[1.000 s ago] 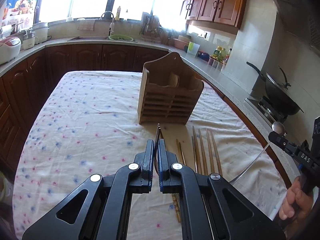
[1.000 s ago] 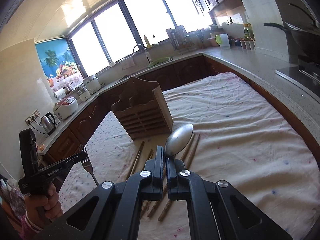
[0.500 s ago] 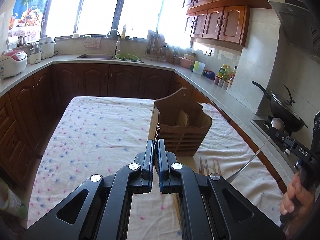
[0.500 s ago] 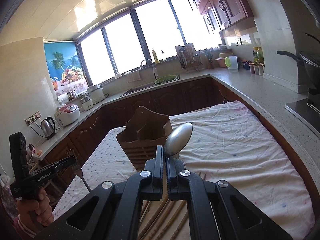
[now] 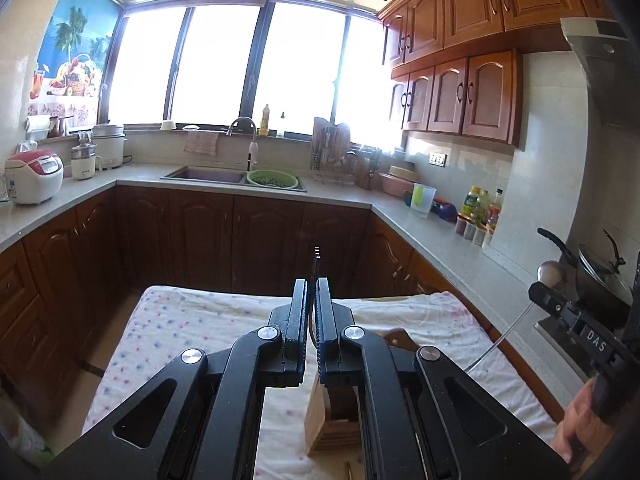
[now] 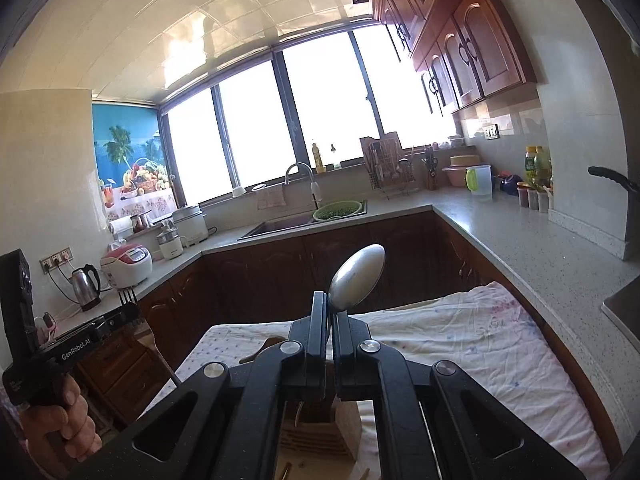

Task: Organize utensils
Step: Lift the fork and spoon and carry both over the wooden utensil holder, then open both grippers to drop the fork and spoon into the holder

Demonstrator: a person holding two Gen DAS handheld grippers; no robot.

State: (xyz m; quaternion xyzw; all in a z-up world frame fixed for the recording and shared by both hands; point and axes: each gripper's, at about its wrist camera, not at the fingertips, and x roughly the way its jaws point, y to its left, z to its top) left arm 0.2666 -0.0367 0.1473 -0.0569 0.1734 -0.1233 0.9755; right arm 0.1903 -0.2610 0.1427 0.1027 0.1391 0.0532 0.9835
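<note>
From the left wrist, our left gripper pinches a fork above the wooden holder. From the right wrist, our right gripper clamps a spoon over that holder; both handles descending together could collide or miss their slots.

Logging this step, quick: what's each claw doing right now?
Left claw: closed on a fork.
Right claw: closed on a spoon.

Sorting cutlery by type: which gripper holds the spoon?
The right gripper holds the spoon, bowl up; the left gripper clamps a fork, tines showing.
</note>
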